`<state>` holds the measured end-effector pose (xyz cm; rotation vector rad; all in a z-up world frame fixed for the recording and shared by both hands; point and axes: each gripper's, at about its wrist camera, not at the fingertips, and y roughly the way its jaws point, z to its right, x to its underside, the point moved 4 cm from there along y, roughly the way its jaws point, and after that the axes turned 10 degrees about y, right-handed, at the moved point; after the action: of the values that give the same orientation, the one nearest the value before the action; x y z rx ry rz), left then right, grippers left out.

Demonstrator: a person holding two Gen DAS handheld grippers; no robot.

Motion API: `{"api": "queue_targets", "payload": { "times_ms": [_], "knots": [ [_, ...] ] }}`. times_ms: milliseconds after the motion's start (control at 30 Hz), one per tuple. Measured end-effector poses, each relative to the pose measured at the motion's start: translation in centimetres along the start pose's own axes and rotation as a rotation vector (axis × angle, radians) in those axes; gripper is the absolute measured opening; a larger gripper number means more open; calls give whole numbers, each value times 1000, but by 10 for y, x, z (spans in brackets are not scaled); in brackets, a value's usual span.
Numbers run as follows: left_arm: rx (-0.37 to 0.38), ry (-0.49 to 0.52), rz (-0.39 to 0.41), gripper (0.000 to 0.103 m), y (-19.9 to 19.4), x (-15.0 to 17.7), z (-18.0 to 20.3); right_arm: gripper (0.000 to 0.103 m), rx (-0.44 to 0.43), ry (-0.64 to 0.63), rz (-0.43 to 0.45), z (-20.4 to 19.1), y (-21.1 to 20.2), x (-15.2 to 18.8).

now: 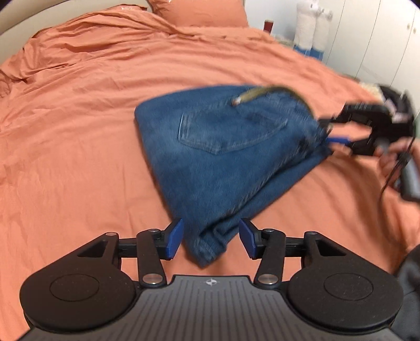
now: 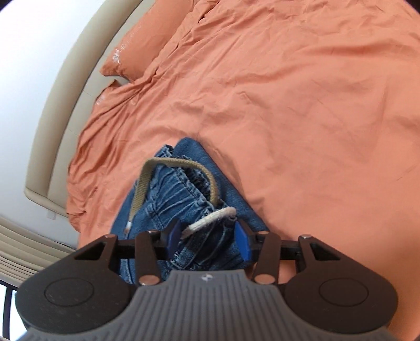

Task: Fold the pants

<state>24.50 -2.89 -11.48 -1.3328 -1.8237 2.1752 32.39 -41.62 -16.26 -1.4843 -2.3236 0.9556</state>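
Observation:
Blue jeans (image 1: 223, 157) lie folded in a compact bundle on the orange duvet (image 1: 78, 118), back pocket up, with an olive drawstring (image 1: 262, 93) trailing off the waistband. My left gripper (image 1: 211, 238) is open, and the near folded corner of the jeans lies between its blue pads without being pressed. My right gripper (image 1: 331, 131) is at the bundle's right corner. In the right wrist view, the right gripper (image 2: 207, 240) is open around the gathered waistband of the jeans (image 2: 183, 199), where a white cord loop (image 2: 210, 219) lies between the pads.
An orange pillow (image 1: 199, 10) lies at the head of the bed by the beige headboard (image 2: 68, 105). Two white bottle-like objects (image 1: 312, 28) and white cupboard doors (image 1: 380, 39) stand beyond the bed's far right. A hand (image 1: 391, 154) holds the right gripper.

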Motion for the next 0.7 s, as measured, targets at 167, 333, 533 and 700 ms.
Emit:
{"api": "queue_targets", "payload": {
  "times_ms": [167,333,533,700],
  "knots": [
    [-35,-114,-18,45,24,12,-15,39,-41,65,-19,12,11,-2],
    [-35,-93,-29,5,22,10,-21,12,-61,16,10,4,5,-2],
    [-145,262,-76,3,16,3,13,9,21,-175,133,-24,-20,1],
    [-119,250,-181,3,49,30,14,8,122,-152,72,4,0,5]
  ]
}}
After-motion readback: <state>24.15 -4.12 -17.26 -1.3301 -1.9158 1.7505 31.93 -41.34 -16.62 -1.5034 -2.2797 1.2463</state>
